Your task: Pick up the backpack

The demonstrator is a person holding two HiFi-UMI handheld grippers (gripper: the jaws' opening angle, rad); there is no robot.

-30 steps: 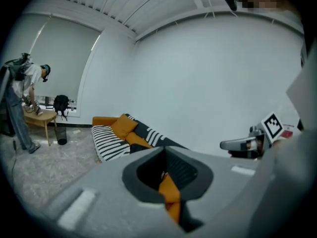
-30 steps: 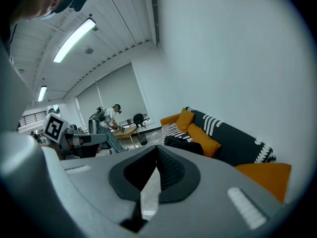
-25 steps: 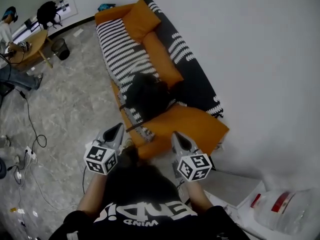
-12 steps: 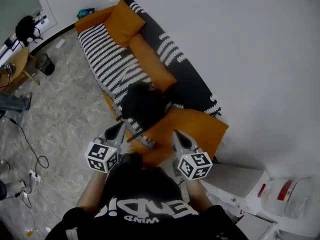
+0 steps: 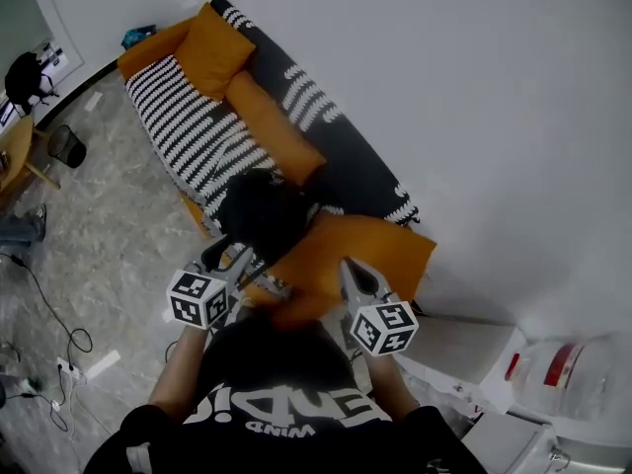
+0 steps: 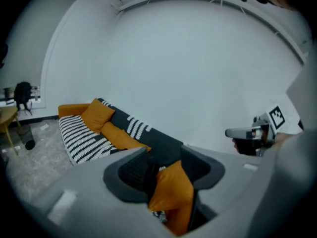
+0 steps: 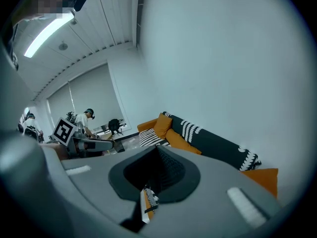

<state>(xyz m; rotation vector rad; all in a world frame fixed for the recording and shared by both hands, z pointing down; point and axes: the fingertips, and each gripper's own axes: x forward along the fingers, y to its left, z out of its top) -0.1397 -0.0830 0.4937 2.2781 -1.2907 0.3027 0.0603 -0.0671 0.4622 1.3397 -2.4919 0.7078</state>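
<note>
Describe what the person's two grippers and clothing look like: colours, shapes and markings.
Both the left gripper and right gripper are grey, tapering to pointed jaws lined with dark ribbed pads. Each carries a white cube with black square markers. The left jaws are opening, nothing between them. The person wears a black short-sleeved shirt with white lettering.

I have stepped closer to the sofa (image 5: 331,156) — in the head view it has slid up and to the left, and the bin (image 5: 65,146) and round table (image 5: 12,158) have drifted to the left edge. My left gripper (image 5: 229,257) has pushed forward from beside the sofa's front edge, and its tip now overlaps the near side of the black backpack (image 5: 259,205). Its jaws, together a second ago, are opening — they grip nothing, and the orange cushion (image 5: 360,245) shows through the gap.
</note>
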